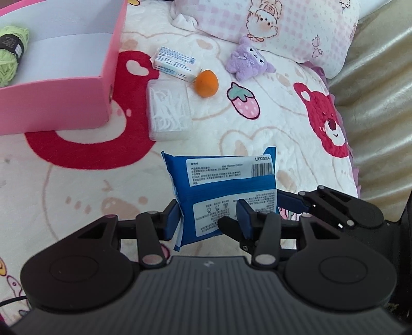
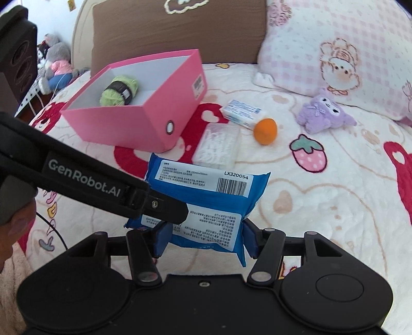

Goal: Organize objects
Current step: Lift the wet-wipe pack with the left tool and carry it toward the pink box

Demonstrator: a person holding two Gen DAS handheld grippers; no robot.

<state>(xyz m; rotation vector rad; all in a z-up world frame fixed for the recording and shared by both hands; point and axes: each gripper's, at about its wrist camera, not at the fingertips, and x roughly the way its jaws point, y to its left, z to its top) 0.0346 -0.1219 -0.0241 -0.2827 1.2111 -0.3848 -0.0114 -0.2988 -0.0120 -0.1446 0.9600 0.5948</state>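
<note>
A blue wipes pack (image 1: 224, 185) with white labels hangs above the bed blanket, gripped from two sides. My left gripper (image 1: 208, 216) is shut on its lower part, blue pads against it. My right gripper (image 2: 206, 237) is shut on the same pack (image 2: 211, 195), one pad at each edge. In the left wrist view a right finger (image 1: 293, 202) reaches in from the right. In the right wrist view the left finger (image 2: 170, 208) crosses over the pack. An open pink box (image 2: 116, 123) with green yarn (image 2: 119, 90) inside stands further back on the left.
On the blanket beyond the pack lie a clear floss-pick case (image 1: 168, 110), a white and blue carton (image 1: 175, 61), an orange ball (image 1: 206, 83) and a purple plush (image 1: 247, 60). A pink checked pillow (image 1: 283, 23) lies behind. The bed's edge (image 1: 373, 103) runs on the right.
</note>
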